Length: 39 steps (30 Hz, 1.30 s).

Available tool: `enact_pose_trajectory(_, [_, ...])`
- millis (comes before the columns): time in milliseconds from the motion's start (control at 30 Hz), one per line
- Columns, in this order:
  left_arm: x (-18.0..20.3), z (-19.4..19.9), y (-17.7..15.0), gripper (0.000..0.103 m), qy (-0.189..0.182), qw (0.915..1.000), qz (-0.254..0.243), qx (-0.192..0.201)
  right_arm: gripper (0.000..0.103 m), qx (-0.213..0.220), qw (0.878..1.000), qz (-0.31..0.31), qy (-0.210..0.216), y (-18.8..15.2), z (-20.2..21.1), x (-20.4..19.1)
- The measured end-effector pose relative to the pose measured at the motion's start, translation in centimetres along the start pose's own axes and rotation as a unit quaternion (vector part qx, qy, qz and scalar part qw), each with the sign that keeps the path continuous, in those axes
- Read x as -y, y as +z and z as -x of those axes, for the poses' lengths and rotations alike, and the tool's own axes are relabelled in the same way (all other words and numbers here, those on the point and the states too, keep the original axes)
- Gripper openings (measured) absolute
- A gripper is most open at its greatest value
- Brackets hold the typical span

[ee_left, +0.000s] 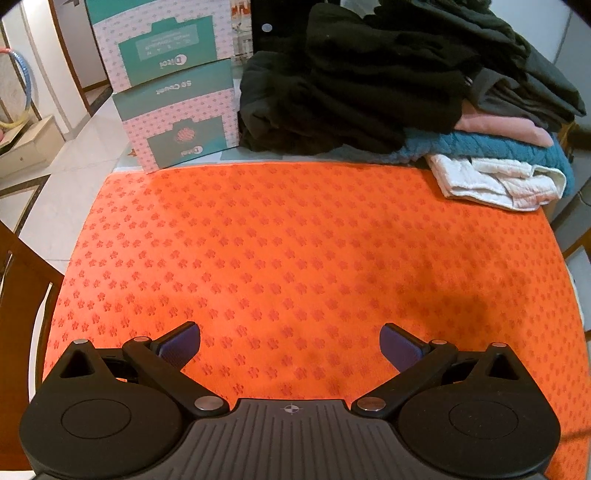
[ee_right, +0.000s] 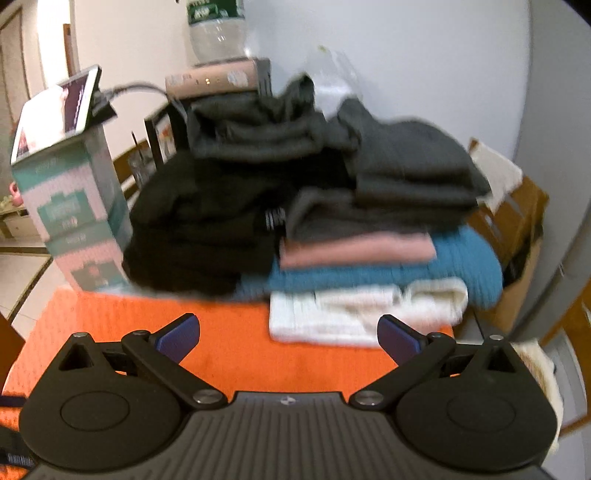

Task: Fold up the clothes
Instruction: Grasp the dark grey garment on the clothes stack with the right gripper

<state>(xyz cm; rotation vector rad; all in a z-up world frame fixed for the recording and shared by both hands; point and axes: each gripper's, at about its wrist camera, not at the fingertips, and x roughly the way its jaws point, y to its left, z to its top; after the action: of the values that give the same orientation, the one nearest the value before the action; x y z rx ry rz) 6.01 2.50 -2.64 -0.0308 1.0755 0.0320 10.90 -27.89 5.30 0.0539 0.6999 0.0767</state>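
Note:
A pile of clothes [ee_left: 388,85] sits at the far edge of the orange patterned cloth [ee_left: 295,240]: black and dark grey garments on top, a pink one [ee_left: 502,127], a teal knit [ee_left: 491,147] and a white garment [ee_left: 491,181] at the bottom right. My left gripper [ee_left: 290,345] hovers open over bare orange cloth, well short of the pile. In the blurred right wrist view, my right gripper [ee_right: 288,338] is open and empty, close in front of the white garment [ee_right: 362,314], with the teal knit [ee_right: 388,269], pink layer [ee_right: 354,247] and dark clothes [ee_right: 258,192] stacked behind.
Two pink-and-teal boxes [ee_left: 173,85] stand stacked at the far left of the table, with a phone [ee_right: 55,114] lying on top. A water bottle [ee_right: 216,29] and a cardboard box [ee_right: 517,236] sit behind the pile. A wooden chair [ee_left: 22,280] is at the left.

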Motion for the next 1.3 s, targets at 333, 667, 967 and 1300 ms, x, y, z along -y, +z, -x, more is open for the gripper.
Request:
enact_pose_trajectory(333, [-1.5,-1.0,0.9,0.103,-0.010,0.9998,0.017,-0.002,0.102,0.036,0.998,0.059,0.006,9.9,-5.4,0.7])
enact_pose_trajectory(667, [-2.0,-2.0,2.5,0.103,-0.010,0.9996,0.025,0.003,0.072,0.012,0.999,-0.027,0.043,14.9,-12.7,2.6])
enact_pose_trajectory(967, [-2.6,-1.8,2.7,0.103,-0.007,0.9994,0.033,0.008,0.010,0.010,0.995,-0.064,0.070,14.8,-12.3,2.7])
enact_pose_trajectory(1300, [-3.4,-0.1,1.3,0.103,-0.002,0.9989,0.044,0.016,0.009,0.035,0.991,-0.049,0.118,10.5,-3.0,0.8])
